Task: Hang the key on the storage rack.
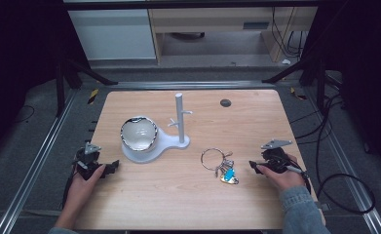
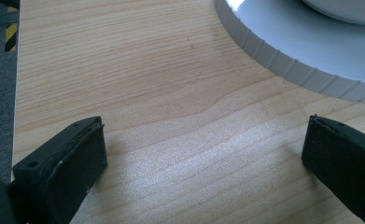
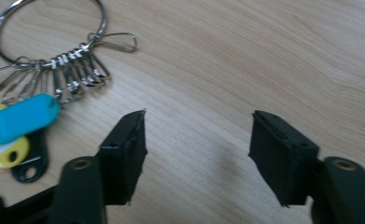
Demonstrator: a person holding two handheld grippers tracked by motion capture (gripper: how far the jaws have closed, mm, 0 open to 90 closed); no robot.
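Metal key ring with tags looks light, loose, slippery; best pinched at the hoop. Right gripper and left gripper both spread, empty.

matt wood table, shiny metal key ring

A light wooden counter carries a white plastic stand with an upright pegged post, left of centre. A metal key ring with blue, yellow and possibly black tags lies right of centre.
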